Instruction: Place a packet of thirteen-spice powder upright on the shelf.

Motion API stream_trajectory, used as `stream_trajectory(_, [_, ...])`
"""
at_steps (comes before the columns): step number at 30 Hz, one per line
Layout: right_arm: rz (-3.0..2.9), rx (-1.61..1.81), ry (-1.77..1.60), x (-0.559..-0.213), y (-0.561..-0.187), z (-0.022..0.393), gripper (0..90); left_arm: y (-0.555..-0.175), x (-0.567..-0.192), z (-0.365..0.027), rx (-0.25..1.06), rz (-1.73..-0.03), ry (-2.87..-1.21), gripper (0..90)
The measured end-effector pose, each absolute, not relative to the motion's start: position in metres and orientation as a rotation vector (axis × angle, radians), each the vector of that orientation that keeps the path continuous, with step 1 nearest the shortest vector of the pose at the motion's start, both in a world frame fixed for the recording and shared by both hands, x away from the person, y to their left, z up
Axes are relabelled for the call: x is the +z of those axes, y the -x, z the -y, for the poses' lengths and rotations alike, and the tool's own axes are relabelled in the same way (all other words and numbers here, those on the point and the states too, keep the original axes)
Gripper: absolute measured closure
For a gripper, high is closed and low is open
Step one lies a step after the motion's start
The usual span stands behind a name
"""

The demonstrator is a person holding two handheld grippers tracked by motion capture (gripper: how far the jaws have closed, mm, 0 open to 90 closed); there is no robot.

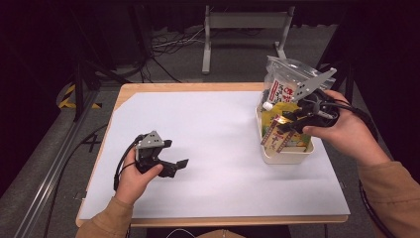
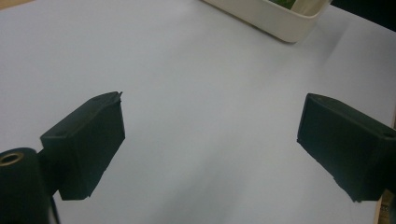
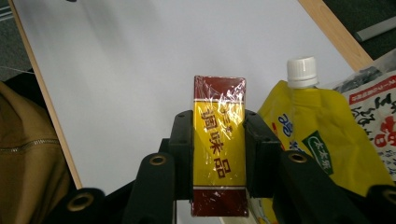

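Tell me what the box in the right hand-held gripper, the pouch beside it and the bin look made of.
The yellow and maroon box looks like cardboard under clear glossy film: the wrap crinkles and glints. The yellow spouted pouch seems flexible plastic laminate, softly creased, with a hard white screw cap. The cream bin looks like smooth, matte moulded plastic, though that is less sure. The right hand-held gripper clamps the box.

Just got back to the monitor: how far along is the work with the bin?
Done: nothing lies out on the white mat. In hand: the right tool is shut on the yellow box over the bin. Left: the yellow pouch and printed bag. The left tool is open, holding nothing.
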State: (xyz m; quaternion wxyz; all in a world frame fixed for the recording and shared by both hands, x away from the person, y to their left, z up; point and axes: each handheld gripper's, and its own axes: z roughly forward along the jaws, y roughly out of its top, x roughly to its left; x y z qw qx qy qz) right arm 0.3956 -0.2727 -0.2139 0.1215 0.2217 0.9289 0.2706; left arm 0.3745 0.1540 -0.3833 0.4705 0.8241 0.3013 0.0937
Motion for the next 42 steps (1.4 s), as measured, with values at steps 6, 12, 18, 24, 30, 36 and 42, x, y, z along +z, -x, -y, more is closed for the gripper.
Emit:
stream_trajectory(6, [-2.725, 0.749, -0.549, -0.213, -0.4, 0.28, 68.6, -0.377, -0.383, -0.162, 0.237, -0.751, -2.028, 6.8])
stream_trajectory(12, [-2.739, 0.697, -0.475, -0.214, -0.402, 0.284, 68.6, -0.377, -0.384, -0.169, 0.235, -0.769, -2.023, 6.6])
stream_trajectory(18, [-2.75, 0.671, -0.421, -0.215, -0.405, 0.286, 68.5, -0.377, -0.381, -0.176, 0.262, -0.774, -2.011, 6.6])
stream_trajectory(24, [-2.764, 0.655, -0.378, -0.218, -0.408, 0.287, 68.5, -0.378, -0.381, -0.182, 0.266, -0.787, -2.002, 6.7])
stream_trajectory(30, [-2.789, 0.638, -0.275, -0.223, -0.412, 0.288, 68.5, -0.378, -0.38, -0.188, 0.28, -0.799, -1.99, 6.8])
stream_trajectory(36, [-2.811, 0.628, -0.224, -0.23, -0.414, 0.287, 68.5, -0.378, -0.381, -0.191, 0.285, -0.809, -1.983, 7.2])
stream_trajectory(42, [-2.831, 0.635, -0.198, -0.236, -0.416, 0.288, 68.4, -0.378, -0.382, -0.192, 0.288, -0.81, -1.987, 7.3])
